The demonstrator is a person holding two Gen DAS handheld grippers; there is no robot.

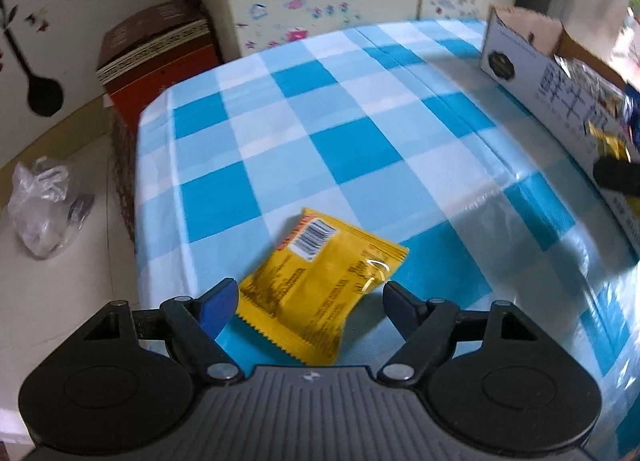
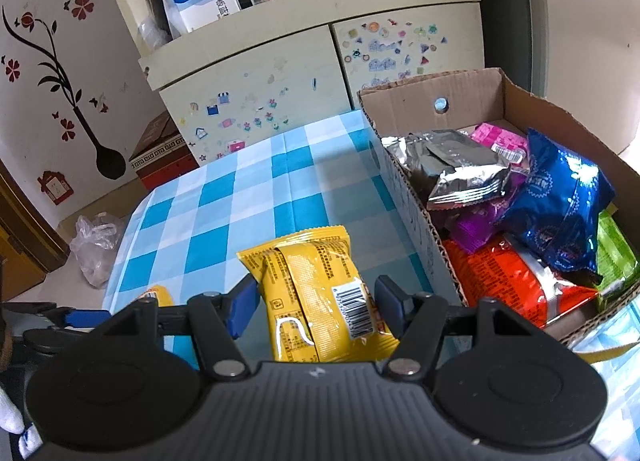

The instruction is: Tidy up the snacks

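The left claw (image 1: 310,303) is spread over the checked bench (image 1: 360,109), its fingers on either side of a yellow packet (image 1: 320,285) that lies flat near the bench's front edge, barcode up. The left pad looks right beside the packet's edge and the right one stands a little apart; neither is seen pressing it.

The right claw (image 2: 314,301) pinches a 2nd yellow packet (image 2: 316,293), both blue pads against its sides, and holds it above the bench just beside the cardboard box (image 2: 472,101). The box sits on the bench's right side and holds several snack bags: a silver bag (image 2: 460,169), a blue bag (image 2: 560,201), an orange bag (image 2: 512,277), a purple one (image 2: 476,225), a pink one (image 2: 496,137) and a green one (image 2: 616,257) at the far right.

In the right wrist view, the left claw's blue finger (image 2: 84,317) and a corner of the 1st packet show at lower left.
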